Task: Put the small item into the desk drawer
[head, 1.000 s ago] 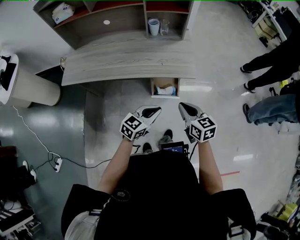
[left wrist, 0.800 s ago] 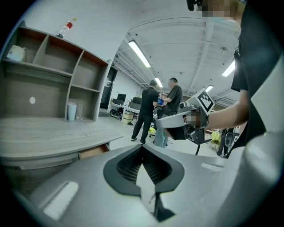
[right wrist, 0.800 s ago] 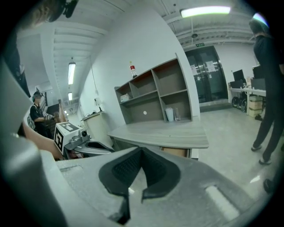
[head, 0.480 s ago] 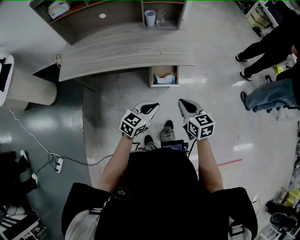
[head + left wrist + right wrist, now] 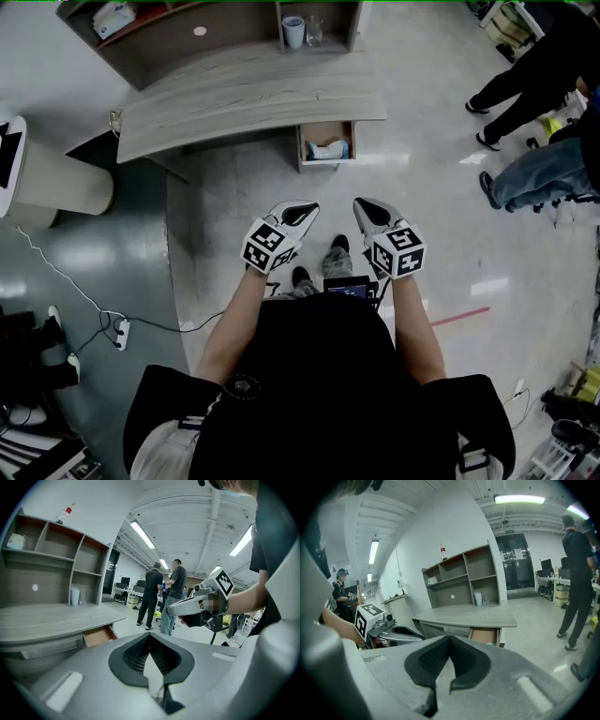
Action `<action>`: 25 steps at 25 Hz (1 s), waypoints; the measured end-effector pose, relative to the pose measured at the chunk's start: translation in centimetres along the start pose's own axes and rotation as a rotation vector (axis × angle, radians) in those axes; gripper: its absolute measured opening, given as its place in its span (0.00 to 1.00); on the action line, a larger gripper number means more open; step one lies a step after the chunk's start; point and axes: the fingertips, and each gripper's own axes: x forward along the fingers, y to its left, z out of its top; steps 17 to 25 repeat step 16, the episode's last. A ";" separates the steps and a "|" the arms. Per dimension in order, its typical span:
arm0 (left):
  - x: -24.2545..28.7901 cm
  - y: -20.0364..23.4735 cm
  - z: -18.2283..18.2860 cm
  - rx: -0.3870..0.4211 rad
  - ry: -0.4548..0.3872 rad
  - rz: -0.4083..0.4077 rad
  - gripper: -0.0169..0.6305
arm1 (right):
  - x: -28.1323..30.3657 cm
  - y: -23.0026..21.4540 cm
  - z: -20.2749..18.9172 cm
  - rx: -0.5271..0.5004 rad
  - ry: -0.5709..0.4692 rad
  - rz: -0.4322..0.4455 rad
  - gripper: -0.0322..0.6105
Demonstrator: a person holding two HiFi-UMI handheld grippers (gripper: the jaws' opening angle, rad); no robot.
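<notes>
The grey wooden desk (image 5: pixel 253 94) has its small drawer (image 5: pixel 325 131) pulled open under the right end; the drawer also shows in the left gripper view (image 5: pixel 98 637) and the right gripper view (image 5: pixel 483 635). A small white and blue item (image 5: pixel 330 150) lies inside it. My left gripper (image 5: pixel 307 210) and right gripper (image 5: pixel 361 205) hover side by side over the floor, well short of the drawer and pointing toward it. Both are shut with nothing between the jaws, as the left gripper's (image 5: pixel 150 634) and the right gripper's (image 5: pixel 450 638) own views show.
A shelf unit behind the desk holds a white cup (image 5: pixel 293 31) and a glass (image 5: pixel 314 33). A round beige stand (image 5: pixel 56 183) is at the left, with a cable and power strip (image 5: pixel 120 326) on the floor. People's legs (image 5: pixel 525 66) stand at the right.
In the head view the desk and drawer have slid up and left, and the gap between the grippers and the drawer has grown. Both grippers stay shut and empty. The person's feet have shifted.
</notes>
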 end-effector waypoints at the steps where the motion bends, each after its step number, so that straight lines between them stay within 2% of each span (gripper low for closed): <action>1: -0.1 0.0 0.0 0.003 -0.001 0.004 0.02 | -0.1 0.1 -0.1 -0.001 -0.001 -0.002 0.05; 25: -0.2 0.3 1.3 0.032 -0.028 -0.002 0.01 | -0.1 0.3 0.5 -0.017 -0.016 -0.028 0.05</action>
